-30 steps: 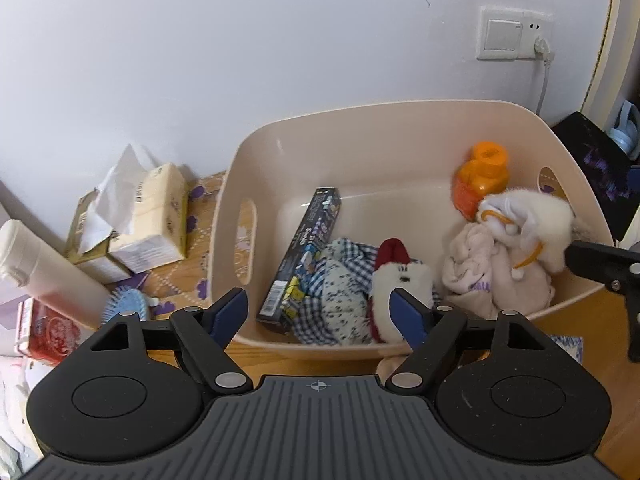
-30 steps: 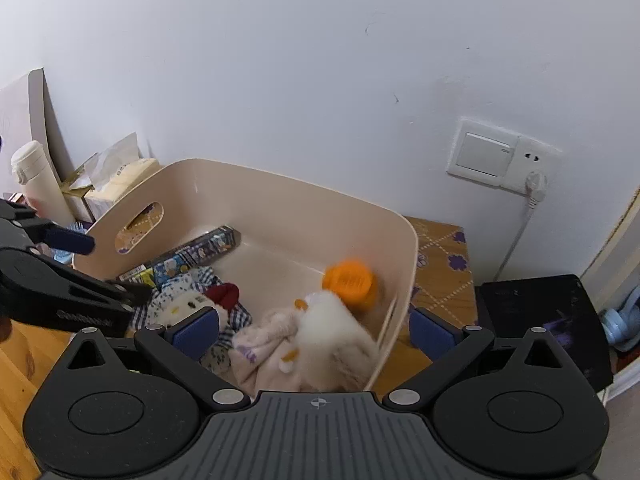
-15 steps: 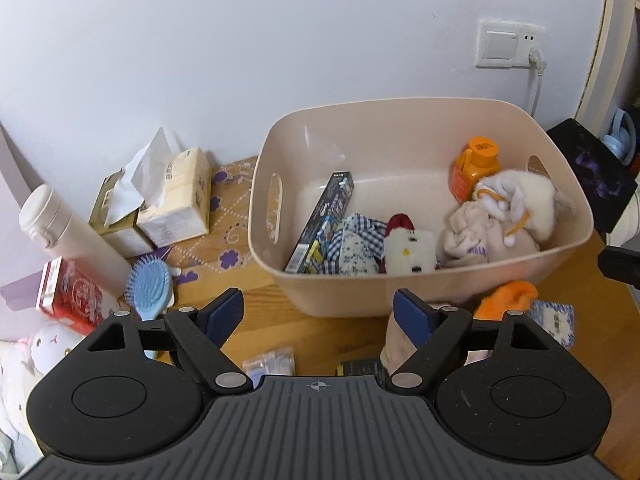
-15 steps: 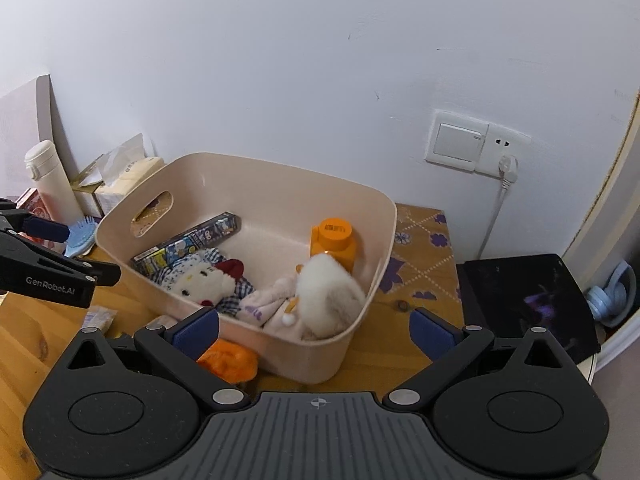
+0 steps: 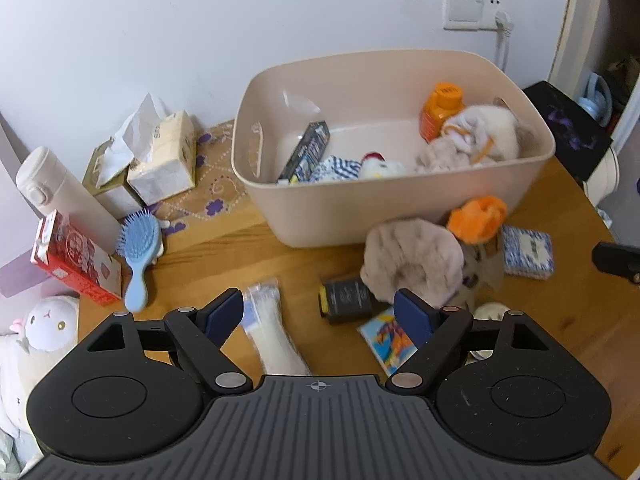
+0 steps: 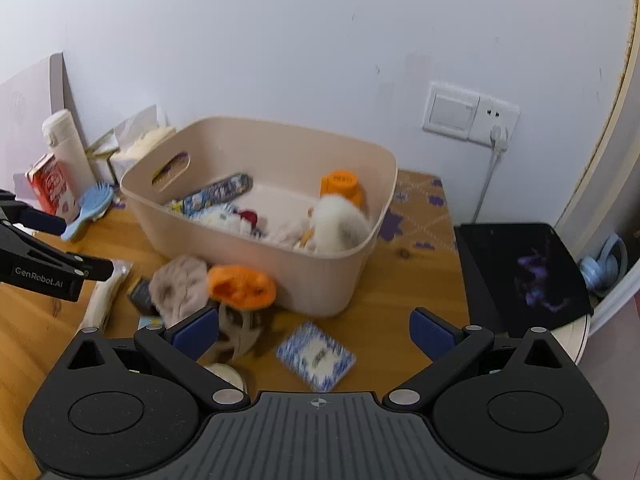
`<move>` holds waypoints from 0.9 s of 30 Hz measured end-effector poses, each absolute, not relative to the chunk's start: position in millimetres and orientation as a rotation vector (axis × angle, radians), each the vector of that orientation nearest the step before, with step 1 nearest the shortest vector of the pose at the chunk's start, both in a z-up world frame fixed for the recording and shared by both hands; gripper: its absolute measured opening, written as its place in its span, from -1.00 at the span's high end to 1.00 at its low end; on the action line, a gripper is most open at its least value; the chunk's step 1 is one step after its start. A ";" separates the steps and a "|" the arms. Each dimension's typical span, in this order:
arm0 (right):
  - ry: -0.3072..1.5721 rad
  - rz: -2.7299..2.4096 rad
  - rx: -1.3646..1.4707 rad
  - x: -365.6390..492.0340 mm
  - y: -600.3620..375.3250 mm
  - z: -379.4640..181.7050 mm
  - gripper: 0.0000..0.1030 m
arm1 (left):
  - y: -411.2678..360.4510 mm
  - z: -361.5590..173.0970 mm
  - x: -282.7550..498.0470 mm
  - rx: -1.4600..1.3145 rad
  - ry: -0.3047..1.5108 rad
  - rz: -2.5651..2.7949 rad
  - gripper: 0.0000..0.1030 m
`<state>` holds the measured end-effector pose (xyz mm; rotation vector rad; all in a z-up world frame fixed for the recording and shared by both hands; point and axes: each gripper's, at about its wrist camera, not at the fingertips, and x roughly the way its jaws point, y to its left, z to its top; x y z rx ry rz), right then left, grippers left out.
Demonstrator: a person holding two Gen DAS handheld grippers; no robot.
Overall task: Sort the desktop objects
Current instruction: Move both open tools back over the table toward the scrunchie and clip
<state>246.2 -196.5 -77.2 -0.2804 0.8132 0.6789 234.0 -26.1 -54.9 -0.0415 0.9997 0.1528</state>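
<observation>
A beige bin (image 5: pixel 400 216) (image 6: pixel 320 276) stands against the wall and holds a dark box, an orange bottle (image 5: pixel 440 110), plush toys and cloth. On the wooden desk in front of it lie a fuzzy grey plush (image 5: pixel 416 260) (image 6: pixel 178 288), an orange plush (image 5: pixel 478 218) (image 6: pixel 242 286), a blue-white patterned pack (image 5: pixel 527 251) (image 6: pixel 316 356), a black box (image 5: pixel 346 298), a colourful card (image 5: pixel 390 338) and a clear white packet (image 5: pixel 272 332). My left gripper (image 5: pixel 319 312) hangs open and empty above the black box. My right gripper (image 6: pixel 314 334) hangs open and empty over the patterned pack.
Left of the bin are tissue packs (image 5: pixel 160 156), a white flask (image 5: pixel 60 196), a red carton (image 5: pixel 74 264), a blue hairbrush (image 5: pixel 138 248) and a white plush (image 5: pixel 44 320). A black case (image 6: pixel 520 272) sits off the desk's right edge. A plugged wall socket (image 6: pixel 496 120) is behind.
Both grippers have pulled back from over the bin towards the desk's front. The loose items in front of the bin have come into view. Both stay open.
</observation>
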 end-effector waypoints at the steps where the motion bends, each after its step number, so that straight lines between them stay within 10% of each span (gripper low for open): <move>1: 0.820 0.689 -0.286 242.3 -197.4 -78.7 -1.00 | -28.2 -55.7 230.8 -0.041 1.003 0.147 -0.63; 27: 0.959 0.833 -0.445 165.4 -214.0 -142.6 -1.00 | -75.6 -102.9 168.9 -0.086 1.076 0.011 -0.63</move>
